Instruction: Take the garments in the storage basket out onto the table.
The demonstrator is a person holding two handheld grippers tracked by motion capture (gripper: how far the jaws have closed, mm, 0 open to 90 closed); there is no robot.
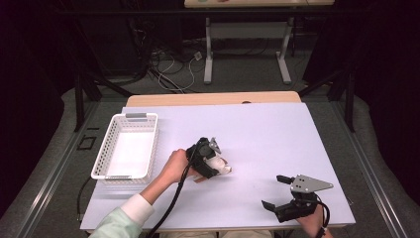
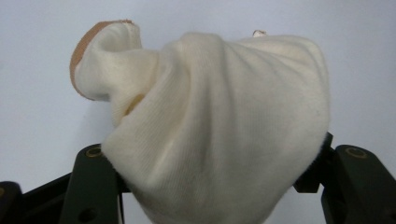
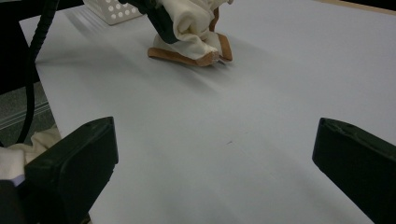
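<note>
A bunched cream knitted cloth point(image 2: 210, 126) with tan trim sits between the two black jaws of my left gripper point(image 2: 210, 177), whose pads press on its sides. In the high view the left gripper point(image 1: 210, 159) is at the middle of the white table, and the cloth point(image 1: 221, 167) hangs from it with its lower end touching the table. The right gripper view shows the cloth point(image 3: 194, 28) resting its tan edge on the surface. My right gripper point(image 1: 275, 191) stands open near the front right edge, well apart from the cloth, with nothing between its jaws point(image 3: 215, 154).
A white perforated plastic basket point(image 1: 126, 148) stands at the left of the table, beside the left hand; its corner point(image 3: 112, 9) appears in the right gripper view. A black cable point(image 1: 173, 198) trails from the left gripper towards the front edge.
</note>
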